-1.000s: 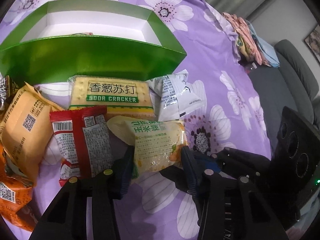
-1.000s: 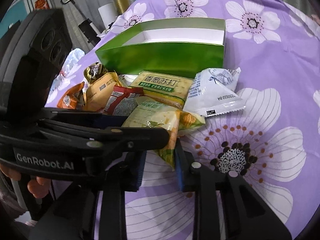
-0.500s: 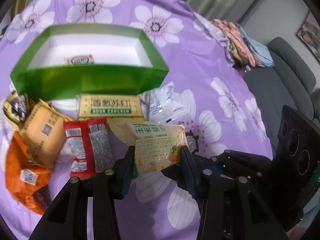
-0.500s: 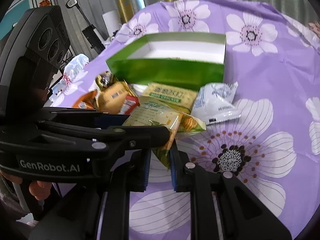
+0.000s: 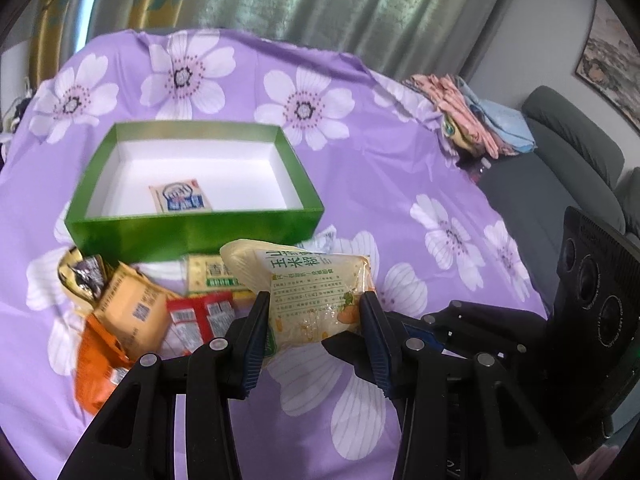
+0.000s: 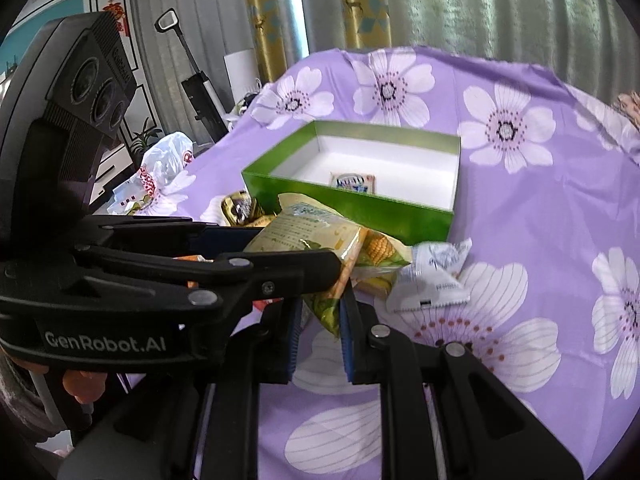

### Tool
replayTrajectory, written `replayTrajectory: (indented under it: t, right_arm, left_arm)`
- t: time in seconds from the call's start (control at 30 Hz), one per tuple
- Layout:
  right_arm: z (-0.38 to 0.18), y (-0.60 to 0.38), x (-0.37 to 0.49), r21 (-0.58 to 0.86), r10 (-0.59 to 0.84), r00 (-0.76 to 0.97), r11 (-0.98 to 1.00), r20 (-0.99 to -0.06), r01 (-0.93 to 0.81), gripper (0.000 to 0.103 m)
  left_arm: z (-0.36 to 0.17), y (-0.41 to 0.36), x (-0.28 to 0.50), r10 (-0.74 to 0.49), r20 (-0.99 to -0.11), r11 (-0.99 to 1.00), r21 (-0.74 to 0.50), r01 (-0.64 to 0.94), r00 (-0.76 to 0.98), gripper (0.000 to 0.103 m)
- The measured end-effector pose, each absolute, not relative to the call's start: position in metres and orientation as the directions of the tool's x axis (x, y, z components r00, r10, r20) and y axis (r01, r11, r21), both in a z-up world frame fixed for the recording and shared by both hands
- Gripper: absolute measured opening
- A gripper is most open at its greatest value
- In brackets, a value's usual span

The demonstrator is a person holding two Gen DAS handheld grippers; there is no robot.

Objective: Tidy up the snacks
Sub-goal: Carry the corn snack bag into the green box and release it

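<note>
My left gripper is shut on a yellow corn snack bag and holds it up above the pile, in front of the green box. My right gripper is shut on the lower corner of the same bag. The box holds one small packet. Several snack packets lie before the box: a gold one, an orange-yellow one, a red one, a soda cracker pack and a white packet.
The purple flowered cloth covers the table. Folded clothes lie at its far right edge, with a grey sofa beyond. A plastic bag sits at the left edge in the right wrist view.
Both grippers have risen with the corn snack bag, lifting it off the pile. The box interior and its small packet have come into view.
</note>
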State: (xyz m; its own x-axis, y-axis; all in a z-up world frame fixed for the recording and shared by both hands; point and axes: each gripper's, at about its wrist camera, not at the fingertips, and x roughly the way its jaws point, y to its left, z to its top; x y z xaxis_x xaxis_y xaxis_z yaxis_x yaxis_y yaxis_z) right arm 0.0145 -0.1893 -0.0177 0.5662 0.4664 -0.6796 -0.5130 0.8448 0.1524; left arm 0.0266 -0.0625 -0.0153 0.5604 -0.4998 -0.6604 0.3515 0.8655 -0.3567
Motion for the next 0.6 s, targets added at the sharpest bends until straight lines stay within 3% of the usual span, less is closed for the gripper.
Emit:
replayTrajectory:
  t: [0.6]
  right_arm:
    - [-0.004,-0.165,0.075,0.128,0.484,0.601,0.835,-0.636,-0.536,0.018]
  left_arm:
    - [0.003,-0.041,0.086,-0.435,-0.639,0.901,-0.310,0.304,0.635,0.045]
